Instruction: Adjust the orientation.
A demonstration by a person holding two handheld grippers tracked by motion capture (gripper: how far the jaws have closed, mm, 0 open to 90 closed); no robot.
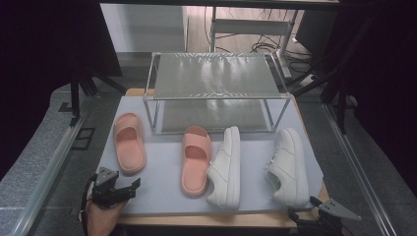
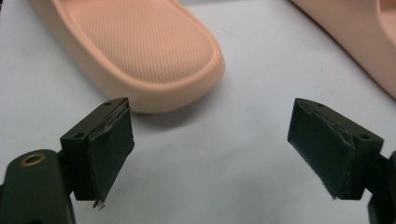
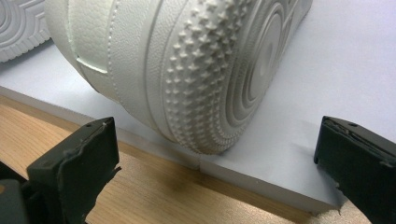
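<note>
Shelving comes first in size here: a two-tier rack (image 1: 216, 91) of clear frame and mesh decks stands at the far edge of the counter (image 1: 162, 194), both decks bare, and the work in hand looks like getting four shoes up onto it. Along the middle of the grey mat lie two white sneakers, the right sneaker (image 1: 290, 167) tipped on its side near the right edge with its heel reaching almost to the near right corner, and the left sneaker (image 1: 226, 167) also on its side just beside a pink slide. That inner slide (image 1: 195, 160) touches or nearly touches the sneaker next to it, while the outer slide (image 1: 129, 142) lies apart toward the left edge, sole down. The left tongs (image 1: 129, 187) hover released near the near left corner, jaws wide and pointing at the outer slide's heel (image 2: 154, 51); the right tongs (image 3: 219, 172) are likewise released, jaws spread either side of the right sneaker's studded heel (image 3: 187, 79) at the mat's edge. To do this well, I would bring each pair in low, close on the firm heel rim rather than the soft upper, and lift level so the shoes clear the rack's front rail.
</note>
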